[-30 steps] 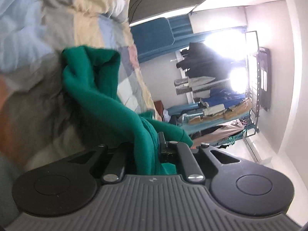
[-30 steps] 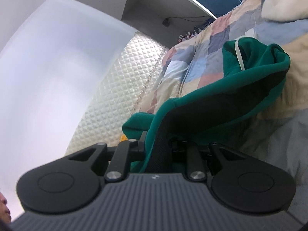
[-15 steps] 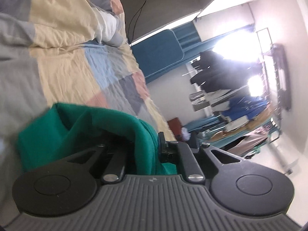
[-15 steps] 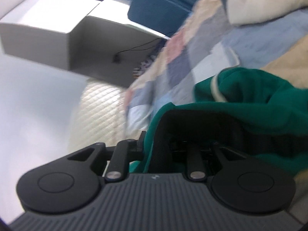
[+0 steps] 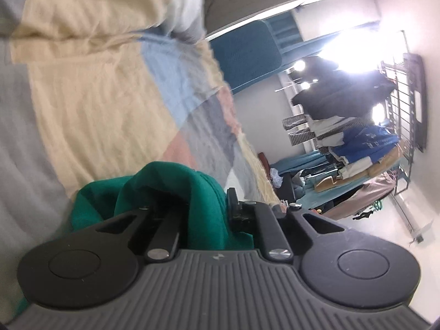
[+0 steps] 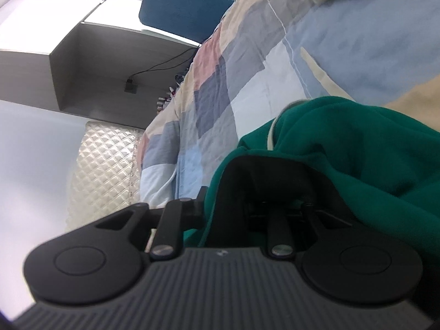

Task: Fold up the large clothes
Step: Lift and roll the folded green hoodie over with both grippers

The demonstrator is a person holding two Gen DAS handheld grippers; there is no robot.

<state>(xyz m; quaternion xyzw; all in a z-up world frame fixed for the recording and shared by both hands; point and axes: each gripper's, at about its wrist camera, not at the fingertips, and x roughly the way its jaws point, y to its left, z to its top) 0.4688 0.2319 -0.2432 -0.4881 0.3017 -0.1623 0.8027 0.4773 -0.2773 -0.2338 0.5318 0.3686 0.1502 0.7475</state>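
A green garment point(image 5: 170, 181) is bunched over my left gripper point(image 5: 206, 200), which is shut on a fold of it; the cloth hides the fingertips. It hangs low over the patchwork quilt point(image 5: 96, 96) of a bed. In the right wrist view the same green garment point(image 6: 357, 143), with a pale drawstring, drapes across my right gripper point(image 6: 239, 192). That gripper is shut on a fold whose dark inner side shows between the fingers. The quilt point(image 6: 247, 68) lies just beyond it.
A blue padded headboard point(image 5: 244, 55) stands past the bed. A crowded clothes rack point(image 5: 357, 137) fills the far bright side of the room. A white quilted panel point(image 6: 101, 159), a grey wall shelf point(image 6: 110, 63) and a plugged-in charger point(image 6: 130, 86) are on the other side.
Both grippers have dropped toward the quilt, carrying the green garment. The cloth that stretched out ahead is now bunched close to the jaws. The right view has rolled.
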